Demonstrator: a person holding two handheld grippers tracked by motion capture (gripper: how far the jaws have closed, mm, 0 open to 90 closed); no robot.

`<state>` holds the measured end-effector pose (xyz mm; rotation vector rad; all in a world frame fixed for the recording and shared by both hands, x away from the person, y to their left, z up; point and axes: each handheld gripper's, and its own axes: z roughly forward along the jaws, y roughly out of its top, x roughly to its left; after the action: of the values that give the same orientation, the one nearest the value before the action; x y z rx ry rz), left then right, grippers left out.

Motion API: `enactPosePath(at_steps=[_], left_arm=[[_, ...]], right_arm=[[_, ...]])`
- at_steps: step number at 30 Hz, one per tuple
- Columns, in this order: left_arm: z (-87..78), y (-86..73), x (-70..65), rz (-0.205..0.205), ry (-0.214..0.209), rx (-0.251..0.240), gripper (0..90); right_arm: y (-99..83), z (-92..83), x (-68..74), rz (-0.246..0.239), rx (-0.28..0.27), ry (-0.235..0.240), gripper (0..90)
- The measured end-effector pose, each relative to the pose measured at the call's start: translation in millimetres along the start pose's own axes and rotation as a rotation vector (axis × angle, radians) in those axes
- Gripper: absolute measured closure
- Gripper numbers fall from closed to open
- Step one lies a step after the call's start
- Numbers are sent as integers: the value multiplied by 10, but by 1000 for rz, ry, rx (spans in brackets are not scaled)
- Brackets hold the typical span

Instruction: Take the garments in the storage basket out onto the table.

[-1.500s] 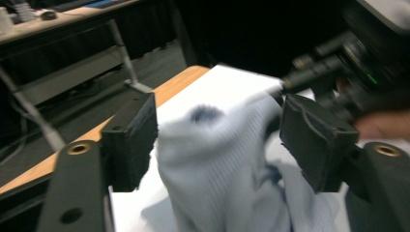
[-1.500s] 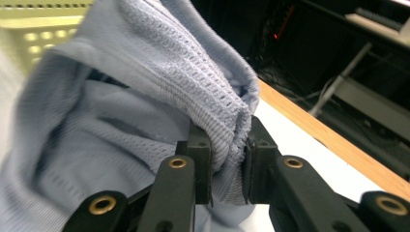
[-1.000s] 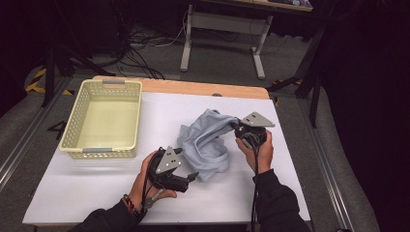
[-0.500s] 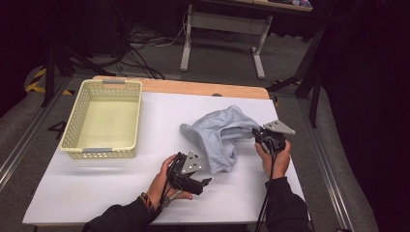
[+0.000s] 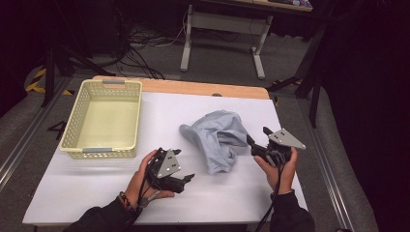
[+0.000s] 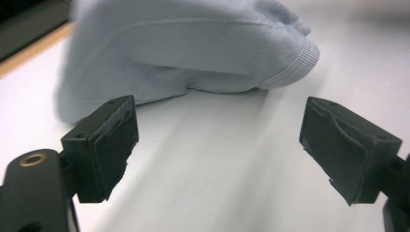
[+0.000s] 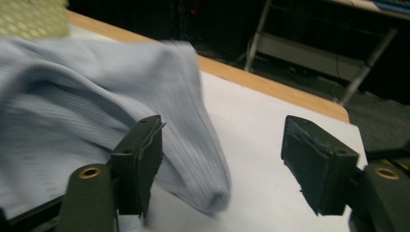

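Both grippers stand wide open, holding nothing. The right gripper, its jaws just opened, sits just right of the cloth; the left gripper lies near its lower left. A basket stands well left of the cloth.

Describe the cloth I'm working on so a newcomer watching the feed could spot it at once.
Start at the white table, where a yellow basket sits at the left. To the basket's right, between the two grippers, lies the cloth. It is a crumpled, pale blue ribbed garment, the only soft thing on the table, lying loose outside the basket.
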<state>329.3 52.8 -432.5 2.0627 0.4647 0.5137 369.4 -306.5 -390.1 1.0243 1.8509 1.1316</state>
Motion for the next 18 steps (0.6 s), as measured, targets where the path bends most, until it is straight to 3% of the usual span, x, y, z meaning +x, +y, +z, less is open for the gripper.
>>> enactPosePath(at_steps=[1, 2, 3, 4, 5, 6, 7, 11, 12, 13, 14, 15, 16, 18], left_arm=[[0, 0, 0, 0, 0, 0, 141], [-139, -37, 33, 1, 9, -20, 139], [-139, -37, 33, 1, 9, -20, 139], [-217, -69, 47, 3, 21, -23, 133], [-320, -126, 62, 11, 28, -30, 130], [-320, -126, 62, 11, 28, -30, 132], [-415, -190, 74, 7, 46, -22, 132], [-555, -324, 60, 5, 67, 0, 131], [-555, -324, 60, 5, 67, 0, 131], [-591, -366, 52, 6, 71, 8, 131], [-641, -422, 49, 0, 71, 10, 125], [-641, -422, 49, 0, 71, 10, 125], [-695, -479, 35, -11, 83, 3, 126], [-741, -518, 30, -9, 88, -7, 130]], right_arm=[[0, 0, 0, 0, 0, 0, 295], [16, -85, 76, 1, -39, 76, 289], [16, -85, 76, 1, -39, 76, 289], [30, -173, 218, -7, -55, 160, 269], [31, -199, 276, -7, -63, 181, 266], [31, -199, 276, -7, -63, 181, 266], [27, -243, 478, -35, -56, 242, 249], [-1, -247, 810, -89, -17, 353, 236], [-1, -247, 810, -89, -17, 353, 236], [-32, -222, 912, -102, 1, 385, 232], [-111, -124, 1053, -141, 58, 400, 212], [-111, -124, 1053, -141, 58, 400, 212], [-186, -9, 1120, -159, 106, 382, 202], [-246, 84, 1146, -183, 136, 330, 201]])
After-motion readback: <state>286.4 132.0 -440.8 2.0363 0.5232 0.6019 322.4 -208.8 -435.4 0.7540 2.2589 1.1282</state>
